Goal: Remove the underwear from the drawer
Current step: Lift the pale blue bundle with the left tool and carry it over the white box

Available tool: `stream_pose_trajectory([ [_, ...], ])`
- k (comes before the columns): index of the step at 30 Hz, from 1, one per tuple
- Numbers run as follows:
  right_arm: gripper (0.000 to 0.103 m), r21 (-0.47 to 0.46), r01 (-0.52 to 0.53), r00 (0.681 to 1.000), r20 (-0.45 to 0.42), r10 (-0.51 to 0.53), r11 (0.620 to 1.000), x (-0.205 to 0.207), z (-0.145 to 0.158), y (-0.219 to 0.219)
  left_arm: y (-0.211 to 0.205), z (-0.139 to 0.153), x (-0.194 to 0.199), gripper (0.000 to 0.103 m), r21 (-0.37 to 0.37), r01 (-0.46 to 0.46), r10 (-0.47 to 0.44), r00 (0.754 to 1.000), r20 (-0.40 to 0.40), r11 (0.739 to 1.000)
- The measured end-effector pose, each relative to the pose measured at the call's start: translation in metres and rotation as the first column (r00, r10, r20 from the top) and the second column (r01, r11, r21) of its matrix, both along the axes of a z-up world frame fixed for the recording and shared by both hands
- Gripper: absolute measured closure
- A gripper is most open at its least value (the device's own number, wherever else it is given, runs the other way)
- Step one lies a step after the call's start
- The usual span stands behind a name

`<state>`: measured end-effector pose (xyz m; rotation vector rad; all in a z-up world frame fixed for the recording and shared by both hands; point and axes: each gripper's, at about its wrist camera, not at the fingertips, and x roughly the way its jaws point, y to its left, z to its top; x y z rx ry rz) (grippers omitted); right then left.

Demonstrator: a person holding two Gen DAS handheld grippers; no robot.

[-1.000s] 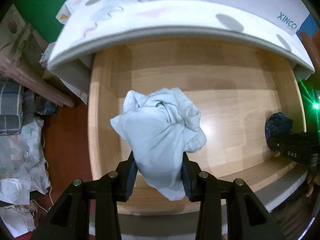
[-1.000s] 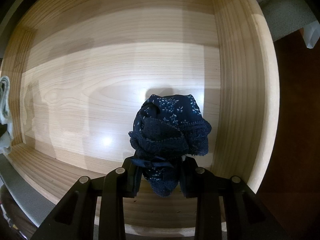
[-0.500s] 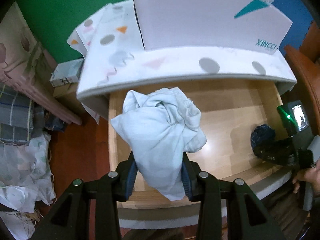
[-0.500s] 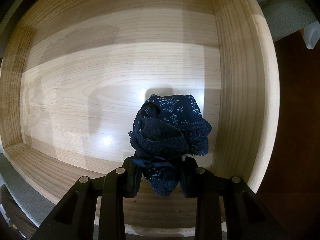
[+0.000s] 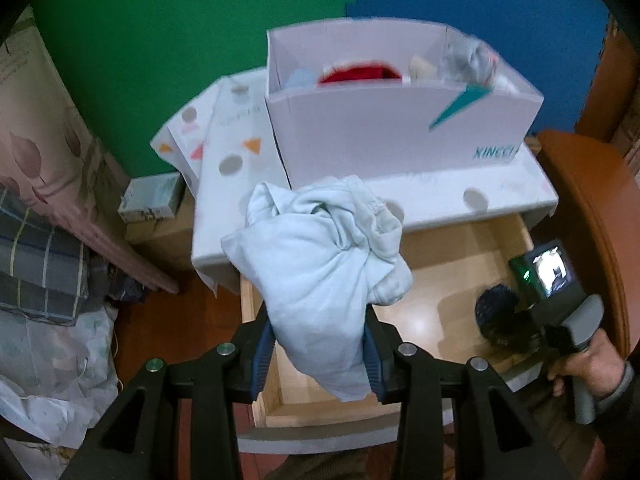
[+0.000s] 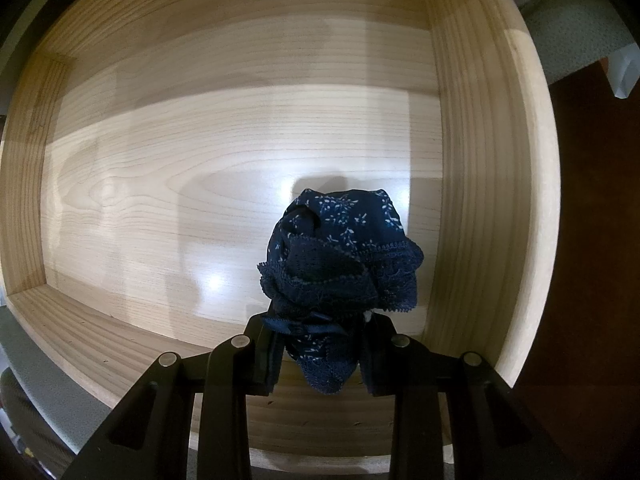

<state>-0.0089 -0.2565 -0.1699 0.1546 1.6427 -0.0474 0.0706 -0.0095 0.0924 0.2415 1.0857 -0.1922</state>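
Note:
My left gripper (image 5: 318,356) is shut on pale blue underwear (image 5: 320,264) and holds it high above the open wooden drawer (image 5: 452,280). My right gripper (image 6: 322,354) is shut on navy floral lace underwear (image 6: 340,256) and sits low inside the drawer (image 6: 208,168), near its right wall. The right gripper also shows in the left wrist view (image 5: 516,328), with the navy underwear (image 5: 496,304) in it, at the drawer's right side. The drawer floor around it is bare wood.
A white open box (image 5: 400,128) with clothes in it stands on the white cabinet top (image 5: 500,200) behind the drawer. Folded fabrics and bags (image 5: 48,280) pile at the left. A brown wooden piece (image 5: 592,208) stands at the right.
My left gripper has risen up and back with the pale blue underwear, out of the drawer; the box top now shows. The right gripper has stayed still in the drawer.

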Motion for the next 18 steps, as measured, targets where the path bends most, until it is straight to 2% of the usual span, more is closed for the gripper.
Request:
stream_pose_trajectory([
  [11,0.074,0.004,0.002,1.0,0.002,-0.002,1.0,0.0,-0.001,-0.003,0.012,0.079,0.039,0.064,-0.065,-0.019,0.028,0.991,0.135,0.998],
  [13,0.074,0.005,0.002,1.0,0.001,-0.002,1.0,0.011,-0.001,-0.003,0.007,0.092,0.051,0.064,-0.072,-0.013,0.025,0.986,0.163,0.997],
  [18,0.074,0.009,0.007,1.0,0.003,-0.007,1.0,0.016,-0.003,-0.004,-0.007,0.107,0.09,0.064,-0.077,-0.007,0.021,0.983,0.184,0.997],
])
